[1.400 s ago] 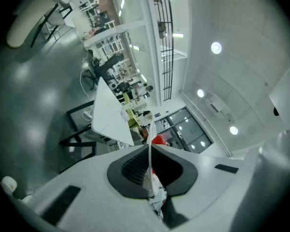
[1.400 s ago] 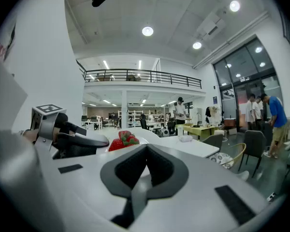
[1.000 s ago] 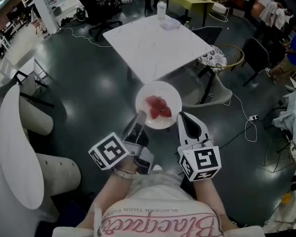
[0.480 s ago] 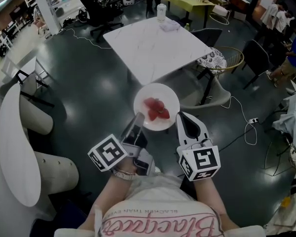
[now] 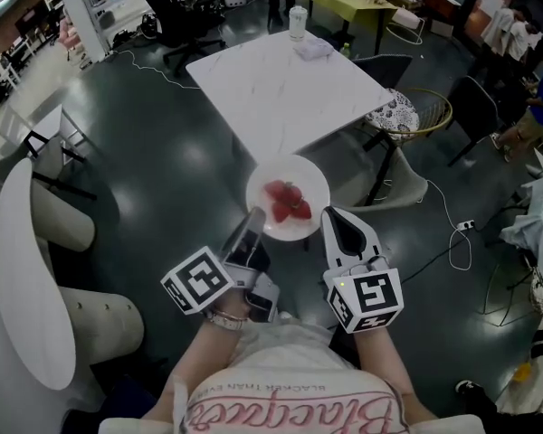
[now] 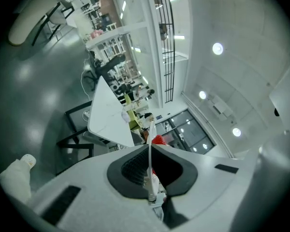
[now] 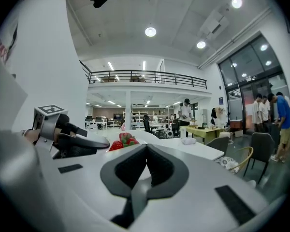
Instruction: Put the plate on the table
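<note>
A white plate (image 5: 299,177) carrying red strawberries (image 5: 288,200) hangs in the air over the dark floor, just short of the near corner of the white marble table (image 5: 281,80). My left gripper (image 5: 252,219) is shut on the plate's near-left rim; in the left gripper view the plate (image 6: 149,175) runs edge-on between the jaws with a strawberry (image 6: 157,140) past them. My right gripper (image 5: 331,215) is shut at the plate's near-right edge. In the right gripper view the plate (image 7: 141,135) and strawberries (image 7: 124,141) lie just beyond the closed tips (image 7: 145,148).
On the table's far end stand a cup (image 5: 296,16) and a crumpled clear thing (image 5: 314,45). A wicker chair (image 5: 414,108) and a dark chair (image 5: 381,62) flank its right side. A cable (image 5: 449,229) trails on the floor; white curved furniture (image 5: 32,269) fills the left.
The plate and both grippers have barely shifted, a touch to the left. Both grips look the same.
</note>
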`<move>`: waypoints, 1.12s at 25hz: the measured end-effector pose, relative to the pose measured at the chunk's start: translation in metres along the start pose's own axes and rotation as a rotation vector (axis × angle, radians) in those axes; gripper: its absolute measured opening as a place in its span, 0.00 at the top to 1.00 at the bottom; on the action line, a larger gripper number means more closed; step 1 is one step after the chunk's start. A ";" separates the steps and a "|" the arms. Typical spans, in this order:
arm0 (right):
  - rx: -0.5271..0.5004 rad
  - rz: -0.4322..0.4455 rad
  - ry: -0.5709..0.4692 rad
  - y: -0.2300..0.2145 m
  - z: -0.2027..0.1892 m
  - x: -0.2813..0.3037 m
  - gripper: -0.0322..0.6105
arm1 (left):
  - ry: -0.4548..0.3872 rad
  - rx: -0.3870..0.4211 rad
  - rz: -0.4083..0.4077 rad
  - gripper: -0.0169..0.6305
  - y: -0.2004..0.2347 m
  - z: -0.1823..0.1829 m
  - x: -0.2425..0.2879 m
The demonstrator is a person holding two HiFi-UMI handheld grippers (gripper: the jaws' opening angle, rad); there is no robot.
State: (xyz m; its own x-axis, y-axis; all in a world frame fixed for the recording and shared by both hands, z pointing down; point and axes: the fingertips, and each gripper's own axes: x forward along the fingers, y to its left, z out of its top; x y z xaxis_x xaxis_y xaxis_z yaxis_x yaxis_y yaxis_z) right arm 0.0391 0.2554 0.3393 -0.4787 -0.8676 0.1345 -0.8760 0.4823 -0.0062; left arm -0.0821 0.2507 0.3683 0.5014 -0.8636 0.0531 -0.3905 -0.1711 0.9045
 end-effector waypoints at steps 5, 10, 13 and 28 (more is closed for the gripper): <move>0.004 -0.014 0.003 -0.019 0.004 0.046 0.95 | 0.008 0.001 0.000 0.95 0.014 0.032 0.043; -0.004 -0.025 0.010 -0.038 0.013 0.099 0.95 | 0.023 -0.001 -0.013 0.95 0.024 0.066 0.090; -0.009 -0.030 0.009 -0.045 0.020 0.130 0.95 | 0.026 0.002 -0.023 0.95 0.029 0.090 0.114; 0.008 -0.122 0.042 -0.083 0.027 0.261 0.95 | 0.116 -0.004 -0.039 0.95 0.077 0.178 0.216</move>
State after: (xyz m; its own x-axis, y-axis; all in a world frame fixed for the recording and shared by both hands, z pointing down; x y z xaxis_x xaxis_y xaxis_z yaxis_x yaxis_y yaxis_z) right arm -0.0148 -0.0142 0.3479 -0.3659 -0.9138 0.1764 -0.9280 0.3725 0.0046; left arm -0.1416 -0.0334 0.3741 0.6021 -0.7957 0.0658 -0.3657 -0.2016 0.9087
